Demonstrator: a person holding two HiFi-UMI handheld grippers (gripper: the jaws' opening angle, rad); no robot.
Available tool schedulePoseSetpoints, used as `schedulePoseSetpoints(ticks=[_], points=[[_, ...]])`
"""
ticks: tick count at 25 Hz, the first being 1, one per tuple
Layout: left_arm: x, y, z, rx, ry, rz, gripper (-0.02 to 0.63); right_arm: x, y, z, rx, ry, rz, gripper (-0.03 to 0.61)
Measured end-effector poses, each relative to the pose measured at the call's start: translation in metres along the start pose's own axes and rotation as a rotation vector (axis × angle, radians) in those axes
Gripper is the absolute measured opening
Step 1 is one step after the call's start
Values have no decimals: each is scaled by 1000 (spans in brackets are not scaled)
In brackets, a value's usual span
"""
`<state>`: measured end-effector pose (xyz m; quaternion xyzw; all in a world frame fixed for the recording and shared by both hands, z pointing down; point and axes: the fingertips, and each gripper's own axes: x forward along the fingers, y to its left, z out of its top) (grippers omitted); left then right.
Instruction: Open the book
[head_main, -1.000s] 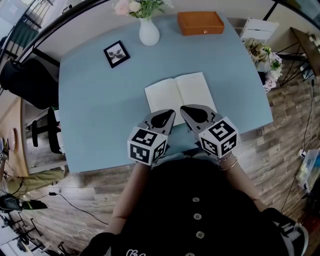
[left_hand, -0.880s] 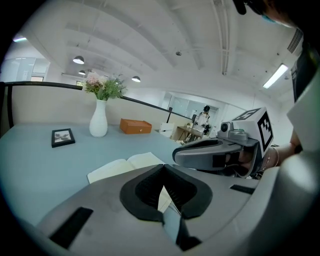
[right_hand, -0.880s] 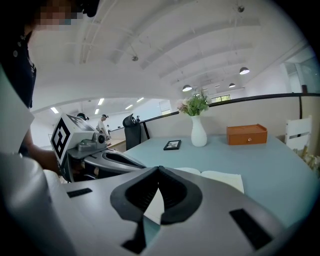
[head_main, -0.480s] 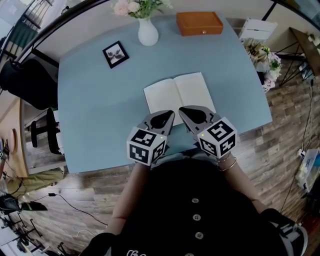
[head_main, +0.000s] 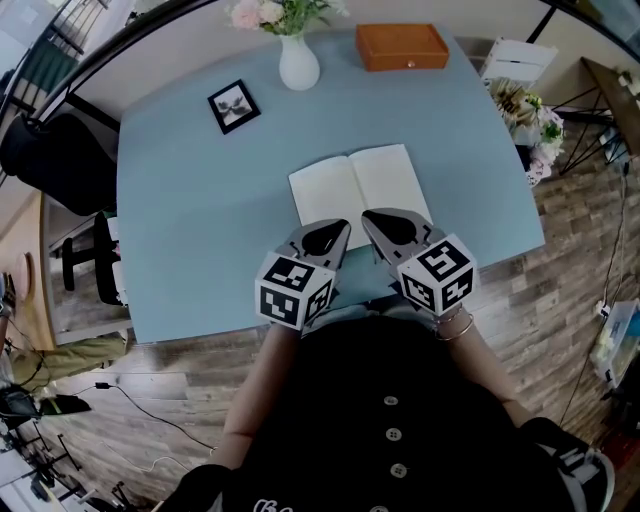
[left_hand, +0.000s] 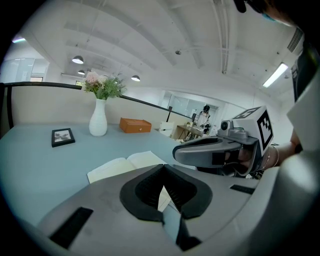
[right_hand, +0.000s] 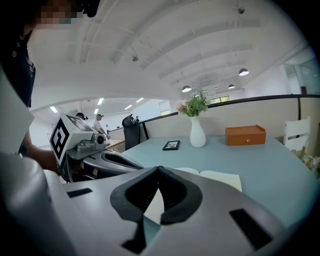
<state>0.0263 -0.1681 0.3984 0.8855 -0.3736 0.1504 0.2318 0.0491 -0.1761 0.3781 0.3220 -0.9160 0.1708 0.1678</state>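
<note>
The book (head_main: 355, 185) lies open flat on the blue table (head_main: 190, 230), its pale blank pages facing up; it also shows in the left gripper view (left_hand: 122, 166) and the right gripper view (right_hand: 222, 178). Both grippers hover side by side over the book's near edge, close to the person's body. My left gripper (head_main: 343, 224) is shut with nothing in it, its tips meeting over the left page. My right gripper (head_main: 366, 216) is likewise shut and empty over the right page. Each gripper sees the other alongside.
A white vase with flowers (head_main: 298, 60), a small black picture frame (head_main: 233, 107) and an orange box (head_main: 401, 46) stand along the table's far side. A white chair (head_main: 517, 58) is beyond the right corner, a black chair (head_main: 45, 150) at the left.
</note>
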Motion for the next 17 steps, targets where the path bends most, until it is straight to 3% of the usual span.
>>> schedulePoseSetpoints(ticks=[17], points=[[4,0,-8,4,33,-2,12,4,1,-5,7,15,27,2]])
